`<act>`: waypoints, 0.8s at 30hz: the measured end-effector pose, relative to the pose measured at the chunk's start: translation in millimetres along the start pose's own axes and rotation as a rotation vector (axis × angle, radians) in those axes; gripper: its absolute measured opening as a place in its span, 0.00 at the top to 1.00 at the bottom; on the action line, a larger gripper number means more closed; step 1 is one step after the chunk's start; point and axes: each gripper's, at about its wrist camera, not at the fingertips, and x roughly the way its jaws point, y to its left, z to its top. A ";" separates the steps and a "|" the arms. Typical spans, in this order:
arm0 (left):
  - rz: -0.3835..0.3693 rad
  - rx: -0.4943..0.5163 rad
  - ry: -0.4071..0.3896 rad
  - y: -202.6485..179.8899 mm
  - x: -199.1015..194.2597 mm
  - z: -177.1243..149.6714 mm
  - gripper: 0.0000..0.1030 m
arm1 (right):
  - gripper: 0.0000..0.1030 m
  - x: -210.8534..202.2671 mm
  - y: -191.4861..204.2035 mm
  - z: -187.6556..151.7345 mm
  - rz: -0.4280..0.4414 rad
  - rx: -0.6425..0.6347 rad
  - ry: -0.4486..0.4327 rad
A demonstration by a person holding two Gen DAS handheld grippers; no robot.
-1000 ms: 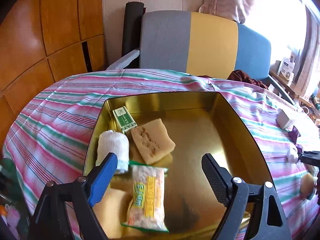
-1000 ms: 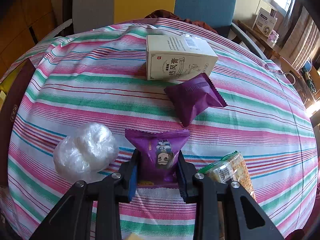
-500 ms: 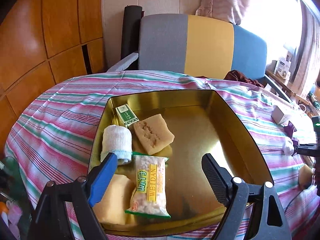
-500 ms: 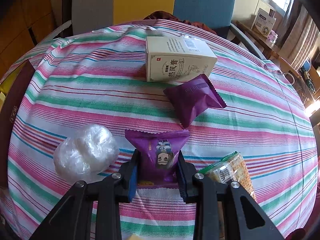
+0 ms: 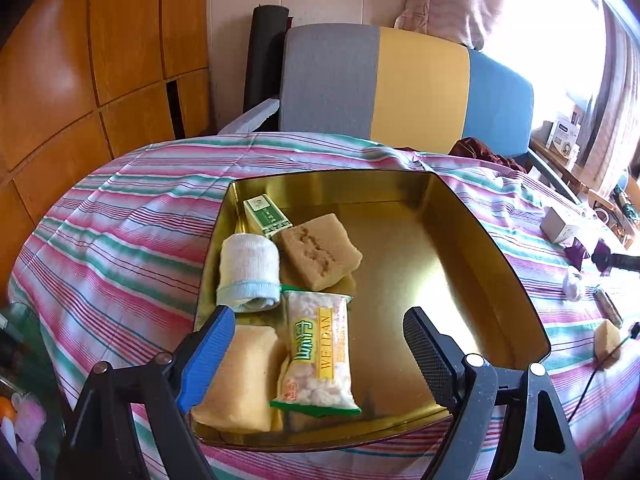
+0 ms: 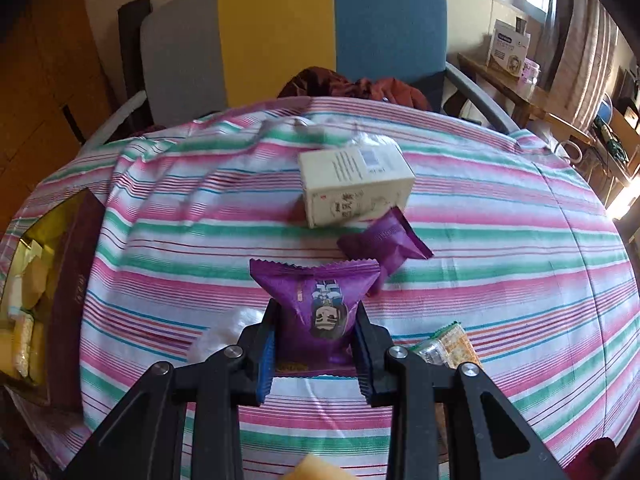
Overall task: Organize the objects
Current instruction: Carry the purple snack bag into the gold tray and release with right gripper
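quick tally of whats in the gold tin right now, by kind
yellow sponges: 2
snack packets: 1
rolled white socks: 1
small green boxes: 1
total: 5, in the gold tin

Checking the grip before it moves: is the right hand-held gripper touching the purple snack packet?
Touching. The right wrist view shows the right hand-held gripper with both fingers pressed against the sides of the purple snack packet, pinching it inward.
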 end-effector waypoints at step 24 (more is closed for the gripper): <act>0.044 -0.188 0.005 91.2 -15.1 -16.2 0.16 | 0.69 48.8 333.7 32.8 0.415 -0.340 0.103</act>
